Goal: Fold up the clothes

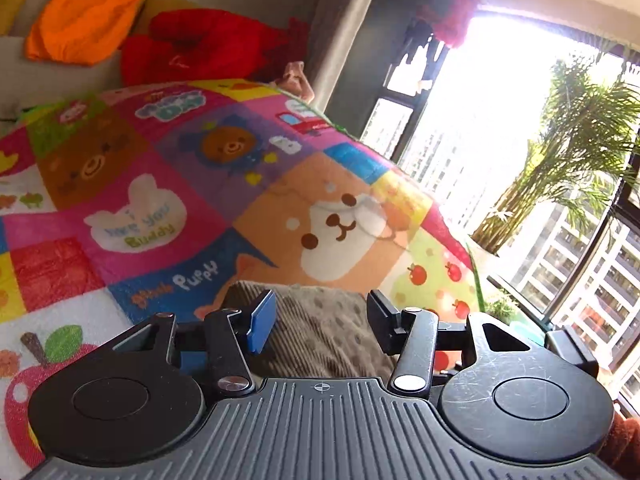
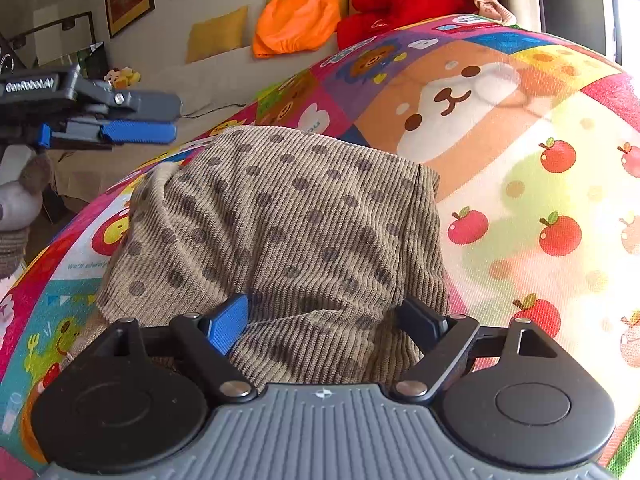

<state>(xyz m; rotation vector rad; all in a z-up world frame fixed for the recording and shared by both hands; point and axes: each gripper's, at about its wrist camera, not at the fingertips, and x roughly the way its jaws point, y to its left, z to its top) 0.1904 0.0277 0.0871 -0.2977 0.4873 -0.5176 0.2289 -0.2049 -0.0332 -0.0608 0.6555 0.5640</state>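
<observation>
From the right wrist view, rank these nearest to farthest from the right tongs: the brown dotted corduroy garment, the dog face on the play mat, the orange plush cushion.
1. Brown dotted corduroy garment: directly ahead of the right tongs, bunched between the open jaws.
2. Dog face print on the colourful play mat: beyond the garment, upper right.
3. Orange plush cushion: on the sofa, farthest back.

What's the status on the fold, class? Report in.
Left gripper open, raised off cloth. Right gripper open, jaws astride cloth's near edge. Cloth bunched on mat. Nothing in the way.

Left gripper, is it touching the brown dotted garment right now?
Apart. In the right wrist view the left gripper hangs in the air, well above and left of the brown dotted garment, nothing between its fingers.
</observation>
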